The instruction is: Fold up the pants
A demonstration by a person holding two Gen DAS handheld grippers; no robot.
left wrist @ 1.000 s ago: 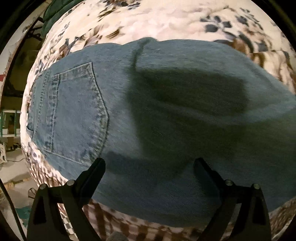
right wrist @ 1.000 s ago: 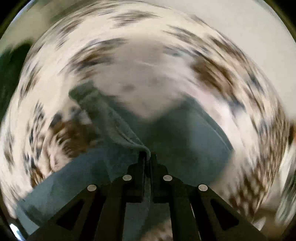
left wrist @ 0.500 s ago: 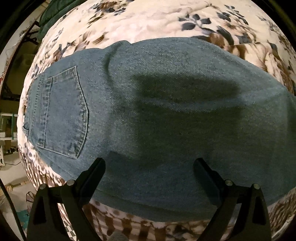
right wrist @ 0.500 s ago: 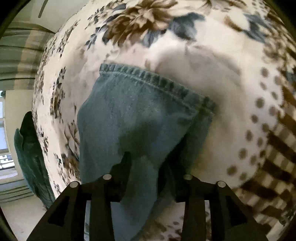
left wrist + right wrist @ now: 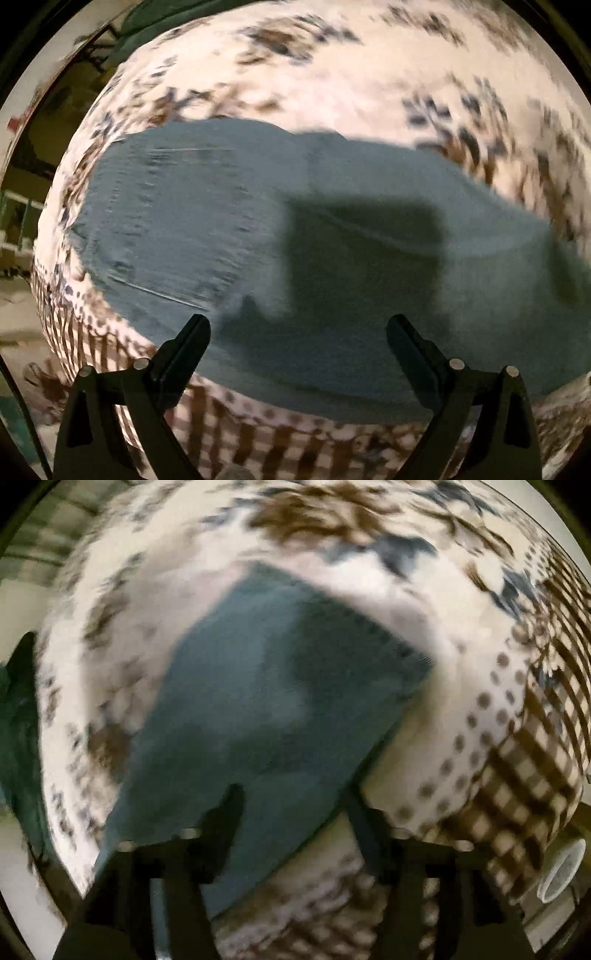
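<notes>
Blue denim pants [image 5: 258, 236] lie flat on a floral blanket, folded lengthwise, with the back pocket at the left in the blurred left wrist view. My left gripper [image 5: 297, 332] is open and empty, just above the pants' near edge. In the right wrist view the leg end [image 5: 280, 701] with its stitched hem lies flat. My right gripper [image 5: 295, 801] is open and empty, its fingers spread over the leg's near part.
A cream blanket [image 5: 332, 66] with brown and blue flowers covers the bed; its checked border [image 5: 535, 775] hangs at the near edge. A dark green cushion [image 5: 18, 709] lies at the far left. A white round object [image 5: 561, 871] sits below the bed's right side.
My right gripper let go of the leg hem, opened wide and drew back. The leg end now lies flat. My left gripper stayed open and shifted, so the pants sit lower in its view.
</notes>
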